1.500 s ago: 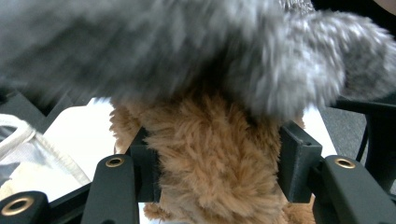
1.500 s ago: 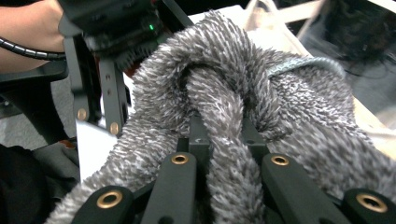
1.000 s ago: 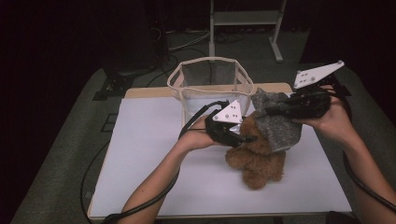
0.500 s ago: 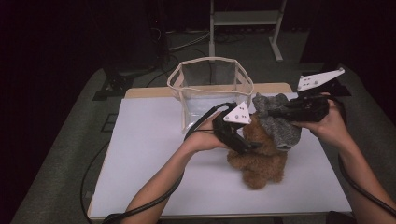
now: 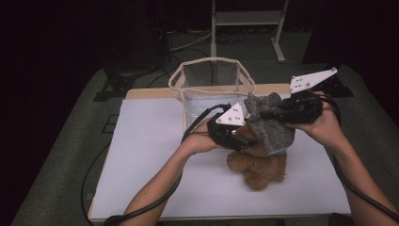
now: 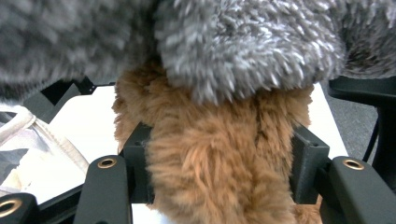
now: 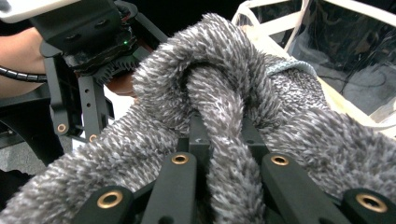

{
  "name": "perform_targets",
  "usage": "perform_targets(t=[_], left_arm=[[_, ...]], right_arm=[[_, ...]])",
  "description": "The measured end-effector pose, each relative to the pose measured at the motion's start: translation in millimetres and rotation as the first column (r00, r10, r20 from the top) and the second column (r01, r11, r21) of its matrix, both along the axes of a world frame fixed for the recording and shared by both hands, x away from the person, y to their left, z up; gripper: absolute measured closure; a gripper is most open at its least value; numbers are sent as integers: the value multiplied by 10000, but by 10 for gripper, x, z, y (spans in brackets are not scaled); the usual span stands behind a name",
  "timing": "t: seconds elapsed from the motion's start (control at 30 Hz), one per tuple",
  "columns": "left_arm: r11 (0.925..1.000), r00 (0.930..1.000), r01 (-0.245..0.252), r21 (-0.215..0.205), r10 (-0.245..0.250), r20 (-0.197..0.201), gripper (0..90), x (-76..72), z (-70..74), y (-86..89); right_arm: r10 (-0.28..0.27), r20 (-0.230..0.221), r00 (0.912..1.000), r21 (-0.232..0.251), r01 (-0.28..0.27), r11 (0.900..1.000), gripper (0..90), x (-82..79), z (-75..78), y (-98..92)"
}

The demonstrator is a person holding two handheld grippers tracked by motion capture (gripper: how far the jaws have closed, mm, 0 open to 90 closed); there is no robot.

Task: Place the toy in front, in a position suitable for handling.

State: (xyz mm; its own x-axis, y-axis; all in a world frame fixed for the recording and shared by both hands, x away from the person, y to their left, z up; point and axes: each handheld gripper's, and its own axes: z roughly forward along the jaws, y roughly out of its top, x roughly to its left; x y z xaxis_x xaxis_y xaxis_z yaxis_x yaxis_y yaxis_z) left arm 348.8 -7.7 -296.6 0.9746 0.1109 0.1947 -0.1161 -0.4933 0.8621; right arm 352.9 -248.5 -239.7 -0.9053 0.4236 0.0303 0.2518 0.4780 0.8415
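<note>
Left and front of surface (image 5: 150, 155): bare, open passage.
Behind: mesh basket (image 5: 211, 80) blocks the far edge.
Right centre: brown plush toy (image 5: 259, 162) under grey fabric (image 5: 270, 132) bars passage.

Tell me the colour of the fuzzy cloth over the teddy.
Mottled grey and white cloth, clearest in the right gripper view.

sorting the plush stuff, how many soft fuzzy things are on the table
2. A brown furry plush toy lies on the white table, clamped by the left gripper; a grey fuzzy cloth drapes over it, pinched by the right gripper. More may be hidden underneath.
</note>
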Motion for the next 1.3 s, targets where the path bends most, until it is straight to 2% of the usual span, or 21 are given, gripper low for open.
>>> perform_targets(t=[0.27, 0.4, 0.5, 0.57, 0.63, 0.67, 0.73, 0.87, 0.9, 1.13, 1.17, 1.2, 1.23, 1.3], left_arm=[[10000, 10000, -67, -49, 67, -41, 404, 6, 1, 69], [9999, 9999, -96, -85, 95, -89, 403, 12, -4, 114], [9998, 9998, -143, -108, 142, -101, 402, 15, 1, 133], [9998, 9998, -150, -120, 149, -102, 399, 20, 1, 154], [9999, 9998, -134, -95, 133, -119, 394, 22, -4, 171], [9999, 9997, -152, -58, 150, -186, 374, 17, -7, 192], [9999, 9997, -153, -22, 153, -198, 333, 11, 0, 228], [9998, 9997, -115, 139, 118, -216, 274, 4, 23, 315], [9998, 9997, -119, 175, 122, -188, 250, -5, 32, 346], [9987, 9999, -122, 496, 121, 35, 205, -79, 66, 555], [9989, 9999, -118, 454, 114, 82, 195, -92, 64, 595], [9999, 9999, -62, 143, 60, 116, 195, -120, 72, 689], [9999, 9999, -62, 143, 60, 116, 197, -120, 72, 689], [9999, 10000, -72, -119, 73, 42, 235, -141, 79, 781]], right_arm=[[-148, 139, 9998, 348, 143, 9993, 798, -30, 35, -117], [-517, 266, 9983, 579, 501, 9971, 797, -42, 43, -265], [-728, 170, 9972, 630, 716, 9954, 797, -31, 11, -349], [-943, -205, 9953, 708, 956, 9929, 796, 6, -104, -455], [-956, -298, 9950, 689, 975, 9928, 796, 20, -151, -470], [-828, -554, 9950, 913, 876, 9920, 796, 38, -237, -460], [-732, -556, 9958, 992, 785, 9920, 796, 47, -269, -423], [-523, -565, 9970, 1129, 585, 9919, 796, 59, -289, -347], [-364, -564, 9977, 1177, 429, 9921, 797, 65, -300, -277], [144, -565, 9983, 1317, -69, 9913, 797, 78, -338, -67], [343, -597, 9976, 1406, -256, 9897, 796, 83, -361, 16], [431, -601, 9973, 1362, -345, 9901, 797, 86, -378, 66], [431, -601, 9973, 1362, -345, 9901, 797, 86, -378, 66], [687, -693, 9952, 970, -619, 9934, 796, 101, -468, 251]])
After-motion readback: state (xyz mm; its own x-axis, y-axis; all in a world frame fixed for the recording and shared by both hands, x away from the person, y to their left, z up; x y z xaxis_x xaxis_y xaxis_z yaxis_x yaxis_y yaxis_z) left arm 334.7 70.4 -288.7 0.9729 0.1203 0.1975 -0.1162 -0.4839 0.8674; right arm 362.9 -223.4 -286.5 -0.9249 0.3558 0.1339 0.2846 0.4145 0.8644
